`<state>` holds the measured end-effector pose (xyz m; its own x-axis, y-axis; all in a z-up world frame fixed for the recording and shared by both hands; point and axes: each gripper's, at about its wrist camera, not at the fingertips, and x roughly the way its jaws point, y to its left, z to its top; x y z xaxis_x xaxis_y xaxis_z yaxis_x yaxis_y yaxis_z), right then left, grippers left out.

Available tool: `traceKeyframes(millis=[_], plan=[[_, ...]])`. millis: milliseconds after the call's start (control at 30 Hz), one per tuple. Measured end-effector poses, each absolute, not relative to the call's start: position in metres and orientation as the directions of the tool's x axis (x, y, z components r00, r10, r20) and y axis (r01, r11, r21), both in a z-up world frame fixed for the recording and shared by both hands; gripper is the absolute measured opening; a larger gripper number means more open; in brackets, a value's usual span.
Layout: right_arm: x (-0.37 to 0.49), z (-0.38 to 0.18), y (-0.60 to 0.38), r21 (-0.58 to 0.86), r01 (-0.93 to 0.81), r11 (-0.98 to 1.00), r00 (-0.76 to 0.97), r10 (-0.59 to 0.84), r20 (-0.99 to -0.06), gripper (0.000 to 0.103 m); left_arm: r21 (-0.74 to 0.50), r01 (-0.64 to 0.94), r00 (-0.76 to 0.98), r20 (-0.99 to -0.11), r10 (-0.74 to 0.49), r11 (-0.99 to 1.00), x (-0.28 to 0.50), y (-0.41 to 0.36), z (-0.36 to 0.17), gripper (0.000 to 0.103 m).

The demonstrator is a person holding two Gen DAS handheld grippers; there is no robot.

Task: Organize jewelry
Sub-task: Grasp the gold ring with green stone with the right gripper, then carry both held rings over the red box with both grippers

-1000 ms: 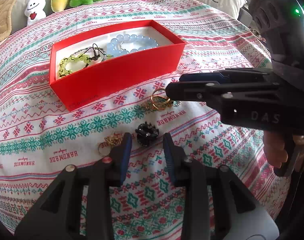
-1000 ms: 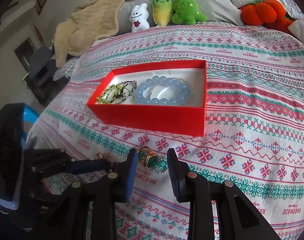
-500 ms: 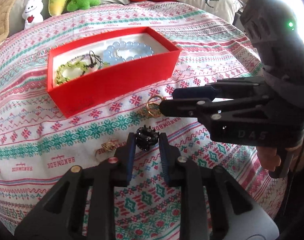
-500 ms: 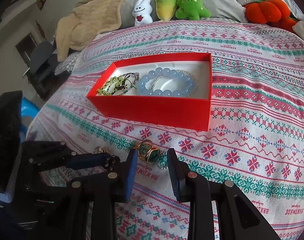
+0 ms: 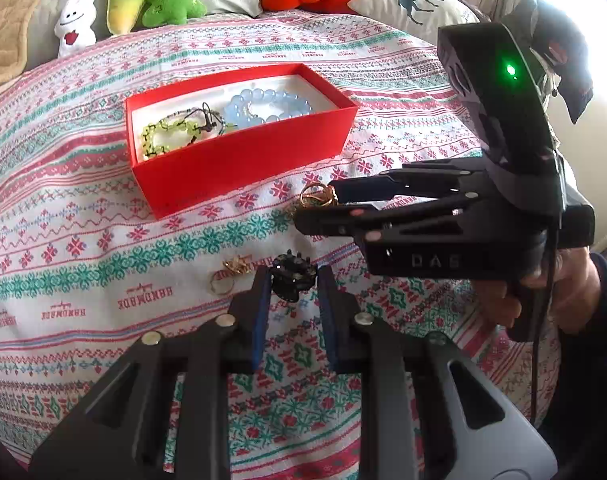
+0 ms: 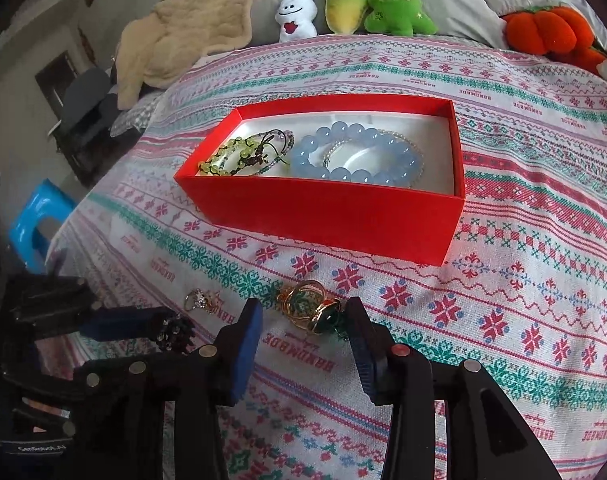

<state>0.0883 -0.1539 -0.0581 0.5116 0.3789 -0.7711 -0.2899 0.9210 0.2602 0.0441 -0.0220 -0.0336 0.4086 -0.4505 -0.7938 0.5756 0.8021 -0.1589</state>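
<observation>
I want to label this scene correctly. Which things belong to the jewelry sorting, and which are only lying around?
Job: red box, blue bracelet, green bracelet, gold rings, black ring, small rings.
Lying about: plush toys, beige blanket.

A red box point(image 6: 343, 216) with a white lining holds a pale blue bead bracelet point(image 6: 355, 156) and a yellow-green one point(image 6: 239, 156). The bedspread point(image 6: 523, 280) is white with red and teal cross-stitch bands. The near rings point(image 6: 307, 308) are gold.
</observation>
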Motion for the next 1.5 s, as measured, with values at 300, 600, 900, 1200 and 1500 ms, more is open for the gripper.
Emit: traceKeyframes(millis=[300, 600, 900, 1200, 1500], plan=[[0.098, -0.067, -0.180, 0.463, -0.198, 0.864, 0.473, 0.498, -0.727, 0.029, -0.174, 0.570, 0.413, -0.784, -0.464, 0.803, 0.041, -0.015, -0.029, 0.025], [0.094, -0.053, -0.193, 0.479, -0.175, 0.860, 0.500, 0.496, -0.710, 0.029, -0.189, 0.570, 0.426, -0.764, -0.484, 0.800, 0.038, -0.006, -0.021, 0.025], [0.090, -0.033, -0.204, 0.486, -0.154, 0.860, 0.552, 0.482, -0.680, 0.029, -0.172, 0.535, 0.488, -0.737, -0.468, 0.827, 0.044, 0.012, 0.003, 0.025], [0.101, -0.009, -0.206, 0.493, -0.154, 0.856, 0.583, 0.482, -0.655, 0.029, -0.186, 0.465, 0.508, -0.745, -0.432, 0.866, 0.075, 0.008, 0.028, 0.025], [0.132, 0.007, -0.209, 0.482, -0.154, 0.863, 0.615, 0.465, -0.636, 0.029, -0.184, 0.411, 0.510, -0.765, -0.393, 0.893, 0.134, -0.008, 0.039, 0.025]])
